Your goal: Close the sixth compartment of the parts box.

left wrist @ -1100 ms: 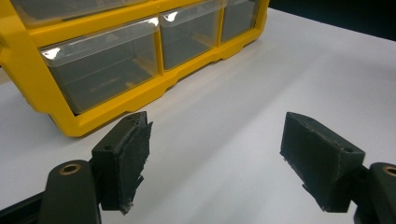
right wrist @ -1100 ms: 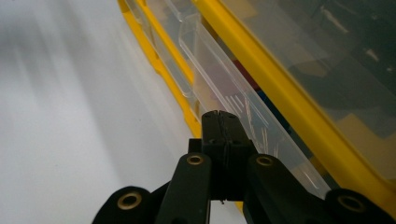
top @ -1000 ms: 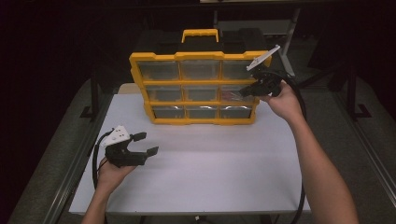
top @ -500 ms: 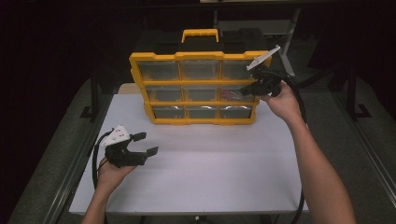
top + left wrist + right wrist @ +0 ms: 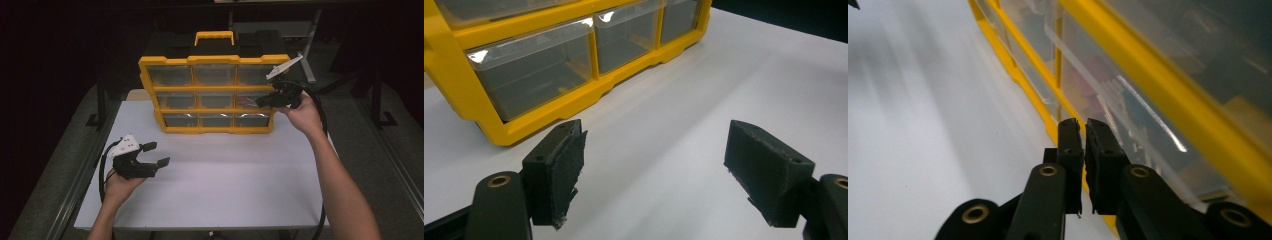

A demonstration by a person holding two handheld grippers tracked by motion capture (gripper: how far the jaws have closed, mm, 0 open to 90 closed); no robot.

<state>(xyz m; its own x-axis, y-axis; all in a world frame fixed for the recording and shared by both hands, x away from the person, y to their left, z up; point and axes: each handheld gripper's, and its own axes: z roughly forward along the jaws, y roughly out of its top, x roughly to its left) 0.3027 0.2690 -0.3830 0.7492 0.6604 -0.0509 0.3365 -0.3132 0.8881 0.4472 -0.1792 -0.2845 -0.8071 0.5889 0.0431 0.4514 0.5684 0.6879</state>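
A yellow organizer box (image 5: 215,60) with clear drawers and a yellow handle stands upright at the back of the white table (image 5: 225,175). My right gripper (image 5: 260,102) is held against the middle-row right drawer (image 5: 246,100), which holds reddish items. In the right gripper view its jaws (image 5: 1084,125) are pressed together with nothing seen between them, the tips right beside the yellow frame (image 5: 1148,65). My left gripper (image 5: 157,154) hovers low over the front left of the table, open and empty. In the left gripper view (image 5: 654,150) it points toward the organizer's bottom row (image 5: 539,75).
Dark floor and metal frame legs surround the table. Bare white tabletop (image 5: 704,75) stretches in front of the organizer. A black cable (image 5: 320,115) loops from the right gripper along the person's forearm.
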